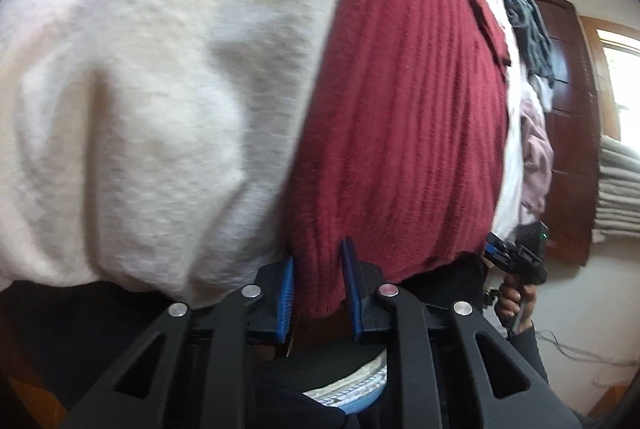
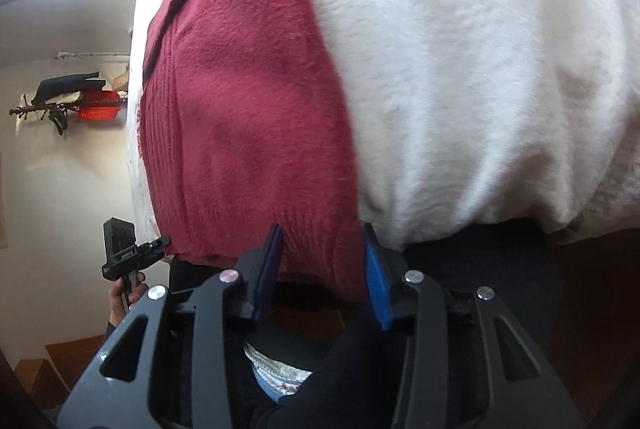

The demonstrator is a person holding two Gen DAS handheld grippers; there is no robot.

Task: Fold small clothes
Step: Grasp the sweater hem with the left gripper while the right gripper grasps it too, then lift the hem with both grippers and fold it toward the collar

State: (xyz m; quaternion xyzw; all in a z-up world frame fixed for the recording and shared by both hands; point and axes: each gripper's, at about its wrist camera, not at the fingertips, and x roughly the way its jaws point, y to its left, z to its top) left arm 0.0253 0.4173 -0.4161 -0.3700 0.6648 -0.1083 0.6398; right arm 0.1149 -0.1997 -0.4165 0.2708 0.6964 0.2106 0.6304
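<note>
A dark red knitted garment (image 1: 400, 117) is seen spread on a white blanket (image 1: 152, 101). Its near hem is straddled at one corner by the left gripper (image 1: 318, 253) and at the other by the right gripper (image 2: 322, 237), both with jaws apart.

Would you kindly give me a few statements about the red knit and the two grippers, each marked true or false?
1. The red knit lies on a white blanket. True.
2. The left gripper has its fingers apart around the knit's near edge. True.
3. The right gripper is clamped on a blue sock. False: its fingers stand open at the knit's hem; no sock shows.
4. The knit is ribbed. True.
5. The knit is neatly folded into a small square. False: it lies long and spread out.
</note>
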